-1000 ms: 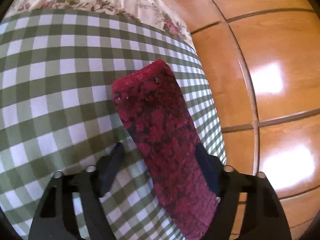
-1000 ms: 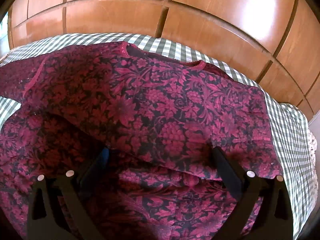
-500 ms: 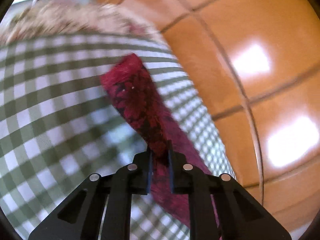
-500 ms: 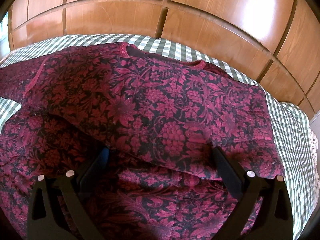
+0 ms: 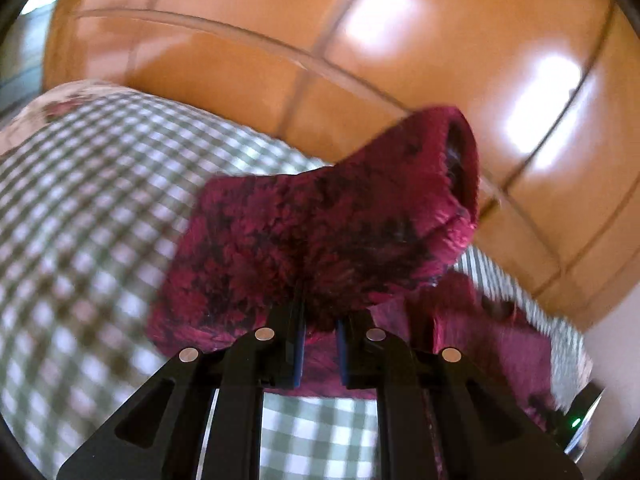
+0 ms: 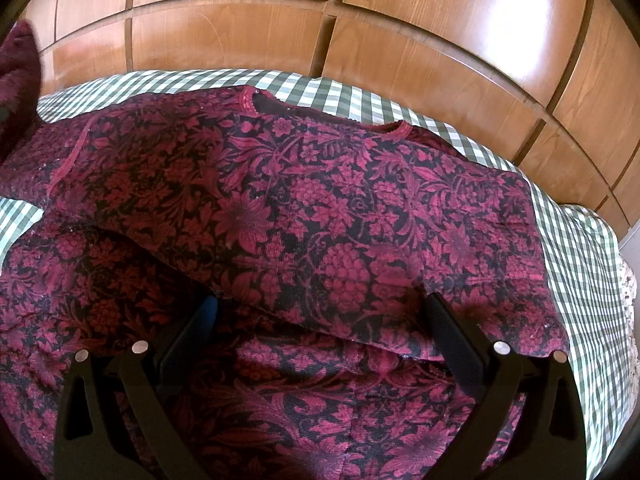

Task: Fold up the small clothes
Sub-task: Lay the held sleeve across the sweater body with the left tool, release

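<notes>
Pinching the sleeve (image 5: 320, 236) of the red-and-black floral top (image 6: 304, 216), the left gripper (image 5: 320, 340) has its two fingers drawn nearly together, with a fold of the knit fabric clamped between the blue pads. Its jaws have just been closing, and the cloth sits between them. The sleeve rises off the green-and-white checked cloth (image 5: 80, 208), its open cuff turned up toward the glossy wooden panels (image 5: 400, 60) behind; the picture is blurred. More of the top lies just beyond the sleeve on the checked cloth.

The right gripper (image 6: 320, 320) has its fingers spread wide apart, nothing pressed between them. Its tips are close above the body of the top; whether they touch the fabric cannot be told. The top lies spread on the checked cloth, its neckline toward the wooden panels, with one layer folded over another. At the far left edge of the right wrist view the lifted sleeve shows dark red, raised above the checked cloth. A pale floral fabric (image 5: 68, 100) peeks out at the checked cloth's far edge.
</notes>
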The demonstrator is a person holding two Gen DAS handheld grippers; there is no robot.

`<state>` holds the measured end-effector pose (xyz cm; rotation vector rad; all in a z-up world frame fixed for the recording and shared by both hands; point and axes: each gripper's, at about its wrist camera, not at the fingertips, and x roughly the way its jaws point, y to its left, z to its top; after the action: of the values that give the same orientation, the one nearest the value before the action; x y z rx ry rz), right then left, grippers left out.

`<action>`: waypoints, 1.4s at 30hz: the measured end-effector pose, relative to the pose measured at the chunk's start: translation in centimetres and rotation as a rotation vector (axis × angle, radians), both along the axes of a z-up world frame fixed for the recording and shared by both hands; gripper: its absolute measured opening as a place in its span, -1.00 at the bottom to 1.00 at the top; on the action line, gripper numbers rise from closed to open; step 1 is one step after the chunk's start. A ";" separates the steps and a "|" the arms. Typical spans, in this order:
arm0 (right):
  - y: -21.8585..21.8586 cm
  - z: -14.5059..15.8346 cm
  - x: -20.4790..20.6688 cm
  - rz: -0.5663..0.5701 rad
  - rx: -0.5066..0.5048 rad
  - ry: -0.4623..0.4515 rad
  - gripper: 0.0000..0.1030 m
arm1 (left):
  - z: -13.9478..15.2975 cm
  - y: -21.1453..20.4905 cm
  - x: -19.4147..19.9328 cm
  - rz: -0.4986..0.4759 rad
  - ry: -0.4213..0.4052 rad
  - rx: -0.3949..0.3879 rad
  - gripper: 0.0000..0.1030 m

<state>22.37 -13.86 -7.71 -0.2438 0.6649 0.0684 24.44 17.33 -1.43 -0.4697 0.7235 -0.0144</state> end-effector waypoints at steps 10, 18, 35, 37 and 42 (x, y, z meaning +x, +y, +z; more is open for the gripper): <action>0.1 0.1 0.1 -0.001 0.006 0.001 0.97 | -3.1 -5.0 1.9 -0.079 0.097 0.056 -0.12; 0.1 0.2 0.1 -0.001 0.010 0.006 0.97 | -1.6 -5.8 -0.7 -0.072 0.052 0.112 0.34; 7.3 6.6 -0.2 0.329 0.535 0.201 0.21 | -5.5 1.8 -7.2 0.175 0.133 0.071 0.55; 10.2 6.6 0.7 0.380 0.615 0.257 0.19 | -5.8 2.1 -7.5 0.173 0.107 0.042 0.59; 16.0 5.7 4.1 0.354 0.640 0.336 0.23 | -6.3 1.6 -7.1 0.146 0.099 0.051 0.76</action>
<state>26.48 2.11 -1.96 0.2776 0.8916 0.6616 17.34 18.89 -7.73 -0.4761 0.7836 0.1650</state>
